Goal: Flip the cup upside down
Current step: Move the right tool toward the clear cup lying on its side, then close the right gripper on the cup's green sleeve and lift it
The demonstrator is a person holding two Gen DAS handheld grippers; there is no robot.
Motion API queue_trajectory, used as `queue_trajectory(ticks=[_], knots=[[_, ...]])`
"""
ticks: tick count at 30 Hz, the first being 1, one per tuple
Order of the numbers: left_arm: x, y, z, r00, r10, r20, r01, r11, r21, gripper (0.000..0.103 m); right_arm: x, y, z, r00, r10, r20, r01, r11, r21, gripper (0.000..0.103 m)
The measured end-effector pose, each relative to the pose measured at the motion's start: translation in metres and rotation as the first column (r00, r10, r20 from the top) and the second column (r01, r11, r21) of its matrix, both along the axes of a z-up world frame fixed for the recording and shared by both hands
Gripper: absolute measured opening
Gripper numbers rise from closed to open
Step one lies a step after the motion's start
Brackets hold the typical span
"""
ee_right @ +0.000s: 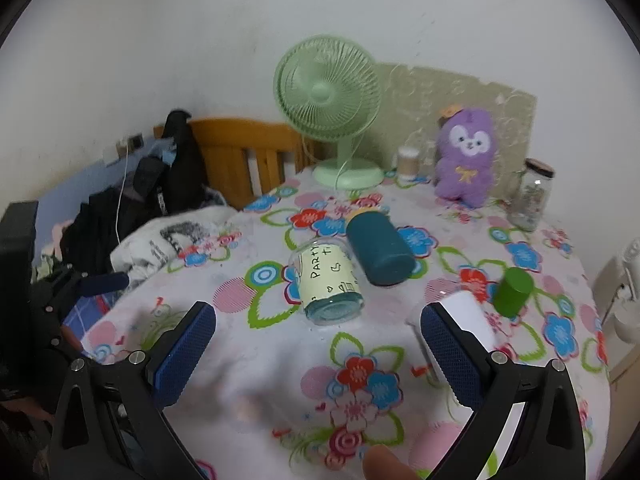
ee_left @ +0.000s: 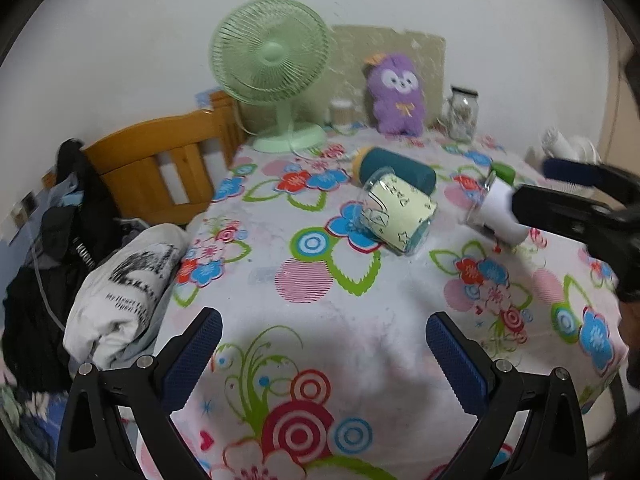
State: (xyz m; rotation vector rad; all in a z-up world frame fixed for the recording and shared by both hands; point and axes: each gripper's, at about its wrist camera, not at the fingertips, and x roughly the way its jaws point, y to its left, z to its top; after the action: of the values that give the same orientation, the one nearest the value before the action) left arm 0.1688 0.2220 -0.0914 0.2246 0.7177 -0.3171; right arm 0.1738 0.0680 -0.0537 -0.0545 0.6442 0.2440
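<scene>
Left gripper (ee_left: pixel 324 354) hovers low over the floral tablecloth (ee_left: pixel 360 344), jaws spread wide, nothing between the blue pads. Right gripper (ee_right: pixel 318 344) likewise wide open in its own view, nothing clamped; a white-labelled clear cup (ee_right: pixel 466 316) lies just behind its right finger (ee_right: pixel 450 354), at about 2 o'clock from the gap, whether touching the finger I can't tell. In the left wrist view the right gripper comes in from 3 o'clock, and that white cup (ee_left: pixel 496 210) lies on its side at its finger, mouth toward 9 o'clock.

Task cup: clear glass with pale yellow printed label (ee_right: pixel 329 282), on its side mid-table, base toward the camera in the right view, at 12 o'clock from the right gripper's gap, well apart from both grippers. Teal cylinder (ee_right: pixel 378 250) lies on its side just beside it at 1 o'clock, possibly touching. Small green cylinder (ee_right: pixel 513 287) stands at 3 o'clock of the teal one.

Far edge: green desk fan (ee_left: pixel 272 64), purple plush toy (ee_left: pixel 396 94), glass jar (ee_left: pixel 463 114), small paper cup (ee_left: pixel 341 110). Wooden bed frame (ee_left: pixel 160 160) and folded white shirt (ee_left: pixel 124 292) at 9 o'clock off the table.
</scene>
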Motion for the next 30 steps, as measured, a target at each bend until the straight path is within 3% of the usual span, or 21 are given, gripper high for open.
queue_trajectory(ticks=[5, 11, 18, 23, 28, 30], knots=[[0.019, -0.011, -0.009, 0.998, -0.06, -0.023, 0.062, 0.995, 0.081, 0.103, 0.036, 0.005, -0.017, 0.996, 0.058, -0.062, -0.058, 0.998, -0.009, 0.103], [0.043, -0.024, -0.023, 0.99, -0.122, -0.072, 0.132, 0.98, 0.151, 0.103, 0.077, 0.001, -0.044, 0.988, 0.046, -0.15, -0.049, 0.999, -0.015, 0.103], [0.063, -0.036, -0.029, 0.983, -0.146, -0.115, 0.165, 0.969, 0.184, 0.103, 0.107, 0.008, -0.06, 0.976, 0.079, -0.202, -0.087, 0.996, -0.03, 0.102], [0.074, -0.039, -0.033, 0.98, -0.143, -0.142, 0.168, 0.968, 0.188, 0.103, 0.122, 0.014, -0.074, 0.963, 0.091, -0.254, -0.106, 0.993, -0.049, 0.091], [0.075, -0.039, -0.034, 0.98, -0.139, -0.142, 0.165, 0.968, 0.192, 0.103, 0.129, 0.018, -0.083, 0.952, 0.104, -0.287, -0.125, 0.99, -0.059, 0.067], [0.076, -0.038, -0.033, 0.98, -0.138, -0.14, 0.164, 0.968, 0.191, 0.103, 0.129, 0.018, -0.082, 0.953, 0.103, -0.285, -0.123, 0.991, -0.054, 0.065]])
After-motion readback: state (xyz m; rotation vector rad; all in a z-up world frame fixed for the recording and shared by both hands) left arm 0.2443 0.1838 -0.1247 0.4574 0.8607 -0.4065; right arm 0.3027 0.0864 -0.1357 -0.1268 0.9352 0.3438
